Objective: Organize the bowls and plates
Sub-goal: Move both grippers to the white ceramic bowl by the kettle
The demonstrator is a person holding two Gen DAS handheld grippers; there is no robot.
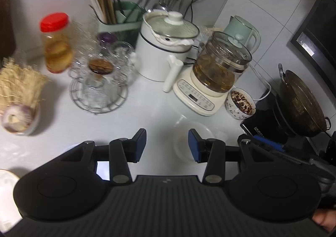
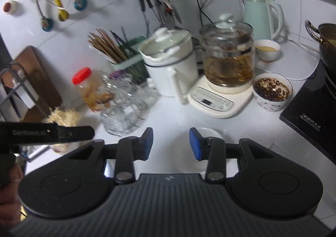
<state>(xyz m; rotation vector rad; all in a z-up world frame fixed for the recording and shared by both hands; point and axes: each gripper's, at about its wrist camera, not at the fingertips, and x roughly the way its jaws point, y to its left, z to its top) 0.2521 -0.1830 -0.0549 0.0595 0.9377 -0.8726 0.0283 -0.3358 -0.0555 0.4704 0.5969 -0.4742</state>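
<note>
Nearest in both wrist views, the blue-padded fingers are seen parted with nothing between them: the left gripper (image 1: 167, 145) and the right gripper (image 2: 171, 143) are both held above the white counter (image 2: 172, 115), each with a moderate gap. Just beyond the fingertips, a white plate (image 2: 206, 132) lies flat on the counter; in the left view it is glimpsed, pale and blurred, as what appears to be the same plate (image 1: 194, 129). At the left view's lower left edge, part of another white dish (image 1: 6, 180) is seen. Further back, a patterned bowl (image 2: 272, 94) filled with dark flakes stands just beside a cream heating base carrying a glass kettle (image 2: 227, 56). Behind these, a small bowl (image 2: 268, 50) is set near a pale green electric kettle (image 2: 261, 15) by the tiled wall.
</note>
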